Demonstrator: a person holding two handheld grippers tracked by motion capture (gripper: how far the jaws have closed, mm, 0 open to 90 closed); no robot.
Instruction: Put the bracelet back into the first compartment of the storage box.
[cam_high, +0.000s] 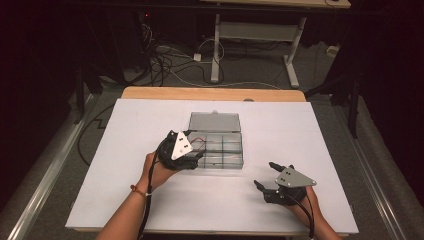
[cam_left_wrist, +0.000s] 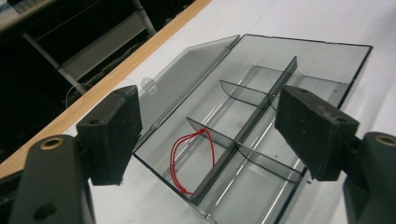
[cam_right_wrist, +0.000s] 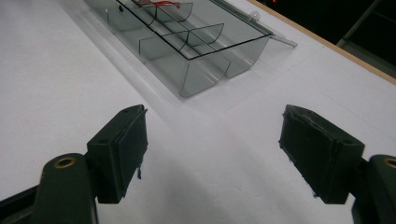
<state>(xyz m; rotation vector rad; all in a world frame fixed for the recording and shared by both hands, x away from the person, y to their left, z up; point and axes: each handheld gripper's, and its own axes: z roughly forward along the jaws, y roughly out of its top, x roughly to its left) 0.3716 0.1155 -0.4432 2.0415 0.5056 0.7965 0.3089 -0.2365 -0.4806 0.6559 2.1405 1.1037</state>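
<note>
Lying in a left compartment of the clear box (cam_left_wrist: 299, 60), a red band (cam_left_wrist: 191, 158) is seen. The left gripper (cam_left_wrist: 208, 133) is held above it, jaws wide and empty. The right gripper (cam_right_wrist: 212, 149) is kept near the right, jaws wide too.

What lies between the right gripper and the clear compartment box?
Nothing: in the right gripper view, only bare white table separates the right gripper from the compartment box.

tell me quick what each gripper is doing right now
left gripper: open, empty, above the clear plastic compartment box
right gripper: open, empty, over the white table
</note>
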